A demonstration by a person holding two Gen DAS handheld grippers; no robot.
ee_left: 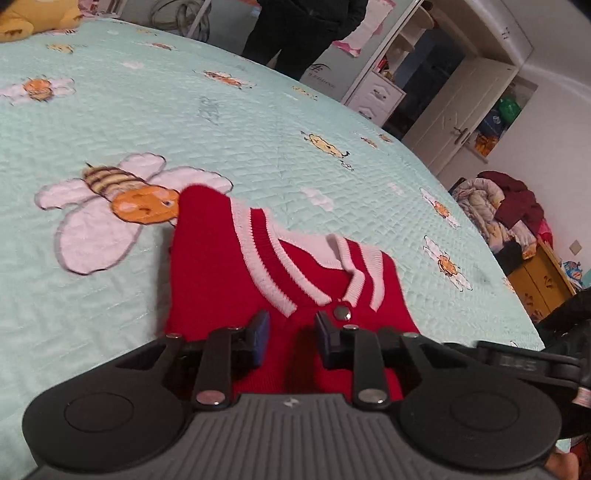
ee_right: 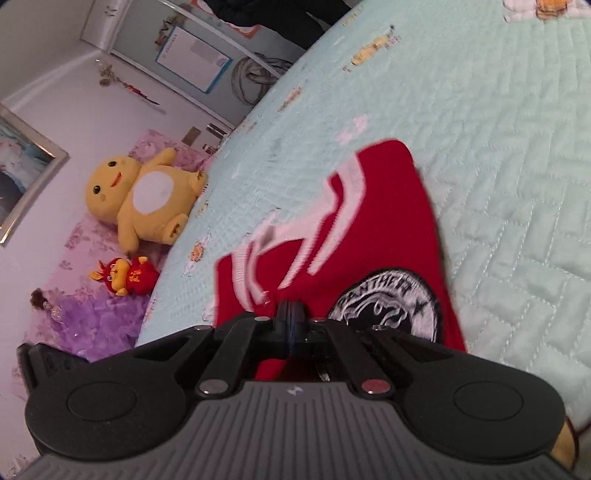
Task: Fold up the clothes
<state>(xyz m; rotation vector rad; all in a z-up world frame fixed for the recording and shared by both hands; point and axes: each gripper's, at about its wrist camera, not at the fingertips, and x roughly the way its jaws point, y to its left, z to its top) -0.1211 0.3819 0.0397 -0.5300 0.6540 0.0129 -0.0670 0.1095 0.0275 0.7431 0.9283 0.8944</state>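
Note:
A red knit sweater with a white-striped collar and a metal snap lies on the pale green bedspread. My left gripper hovers just above the sweater below the collar, open, with red knit showing between its blue-padded fingers. In the right wrist view the same red sweater shows a round black-and-white patch. My right gripper has its fingers pressed together on the sweater's red fabric near the collar stripes.
A yellow plush toy and a small red-and-yellow toy sit at the pink head of the bed. A person in dark clothes stands beyond the bed. White cabinets and piled clothes flank the right side.

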